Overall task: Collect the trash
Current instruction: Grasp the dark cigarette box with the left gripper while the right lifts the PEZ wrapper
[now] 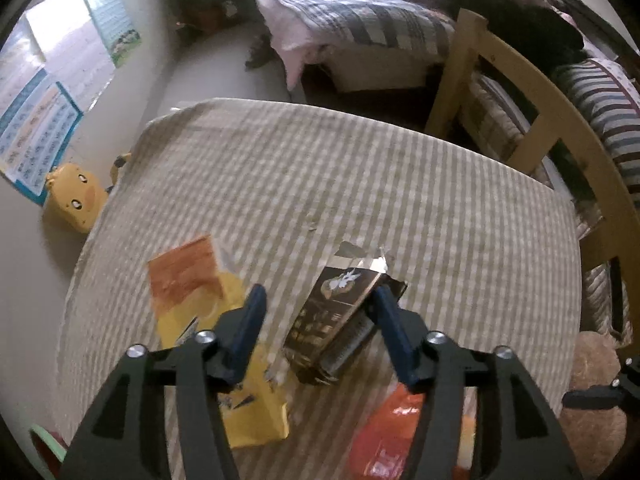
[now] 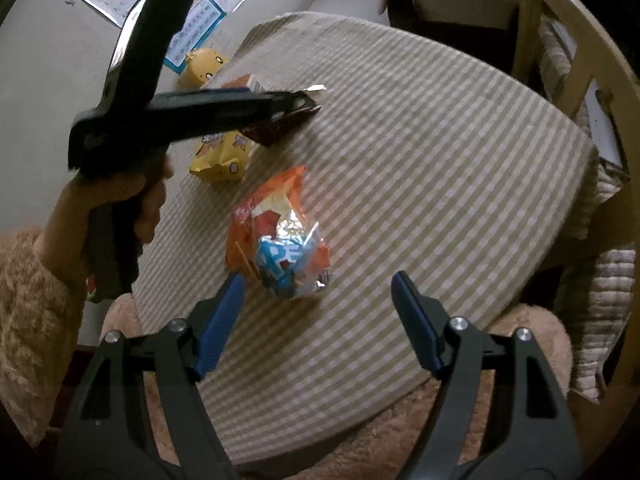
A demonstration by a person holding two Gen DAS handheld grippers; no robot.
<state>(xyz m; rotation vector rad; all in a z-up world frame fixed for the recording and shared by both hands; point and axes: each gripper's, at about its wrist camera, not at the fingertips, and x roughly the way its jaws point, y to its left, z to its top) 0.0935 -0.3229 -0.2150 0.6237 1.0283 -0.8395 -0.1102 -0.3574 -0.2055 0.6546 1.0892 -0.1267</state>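
Crumpled blue wrapper inside orange bag

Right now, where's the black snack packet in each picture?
Left wrist view: the black packet stands low in the middle, between the open fingers of the left gripper, its right edge against one finger.
Right wrist view: only a corner of the black packet peeks out upper left, under the left gripper.
Shared landmark: the yellow duck toy beside the table's far left edge.
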